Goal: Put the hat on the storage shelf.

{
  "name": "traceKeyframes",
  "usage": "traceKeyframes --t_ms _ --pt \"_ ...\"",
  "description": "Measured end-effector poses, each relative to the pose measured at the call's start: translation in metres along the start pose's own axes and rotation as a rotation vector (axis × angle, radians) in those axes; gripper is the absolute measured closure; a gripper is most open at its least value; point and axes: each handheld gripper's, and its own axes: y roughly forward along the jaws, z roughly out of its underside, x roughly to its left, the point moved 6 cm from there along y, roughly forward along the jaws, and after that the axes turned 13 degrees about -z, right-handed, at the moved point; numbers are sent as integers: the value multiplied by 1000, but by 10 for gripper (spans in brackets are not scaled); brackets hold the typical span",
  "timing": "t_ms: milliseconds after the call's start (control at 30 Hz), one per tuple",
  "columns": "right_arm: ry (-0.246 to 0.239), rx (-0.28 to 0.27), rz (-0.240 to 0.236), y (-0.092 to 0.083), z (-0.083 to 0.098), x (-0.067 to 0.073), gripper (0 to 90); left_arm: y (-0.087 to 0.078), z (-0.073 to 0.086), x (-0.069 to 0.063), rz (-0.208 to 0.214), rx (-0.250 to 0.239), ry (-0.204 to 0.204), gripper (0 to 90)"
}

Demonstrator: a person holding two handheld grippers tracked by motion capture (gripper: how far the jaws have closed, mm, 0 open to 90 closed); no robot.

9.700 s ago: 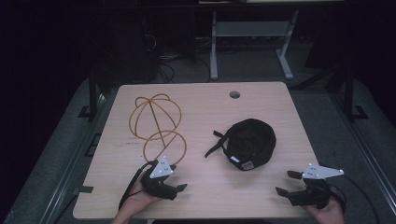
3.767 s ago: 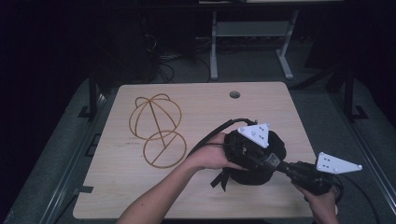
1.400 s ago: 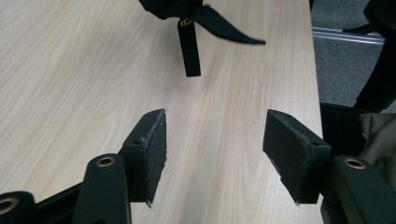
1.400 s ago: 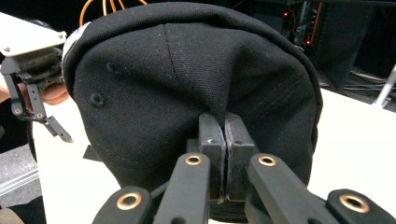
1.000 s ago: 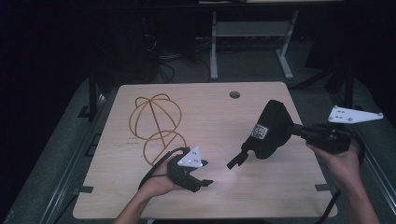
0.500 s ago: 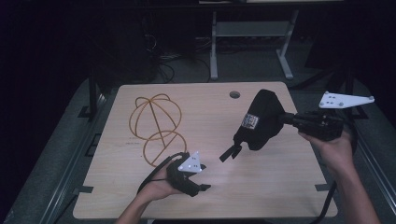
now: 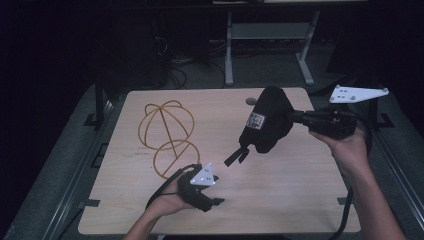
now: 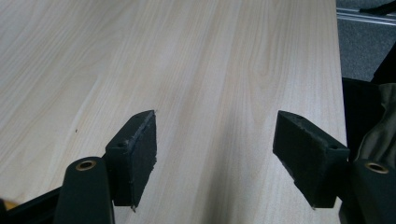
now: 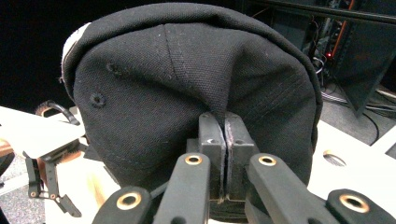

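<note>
A pale wooden worktop is seen from above, in a dark room. Toward its left edge, about midway between the far and near edges, stands an orange wire frame shaped like the skeleton of a cap, with a rounded dome of hoops and a flat loop lying in front of it.

Just to the near side of that frame, close to the near edge of the worktop and left of its middle, a person's left hand holds the left claw low over the wood. Its jaws point toward the right edge. In the left gripper view the two black pads stand wide apart with bare wood between them and nothing gripped; the jaws have just been opening.

Right of centre, a black cap hangs in the air above the worktop, nearer the far right corner than the near edge. A white label shows on its inner side, and its strap dangles down toward the middle of the worktop without reaching the wood.

The right claw holds the cap from the right side, with the person's right hand beneath it beyond the right edge of the worktop. In the right gripper view the jaws are pressed together on a pinched fold of the cap's black cloth, and the crown bulges above them.
</note>
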Motion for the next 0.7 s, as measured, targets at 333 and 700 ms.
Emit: traceKeyframes --t_ms 333,700 --pt "-32 14 -23 15 -22 5 884 0 -1 0 -8 -3 7 279" --pt "-58 18 -63 38 -49 9 884 1 -1 -2 0 -1 -7 279"
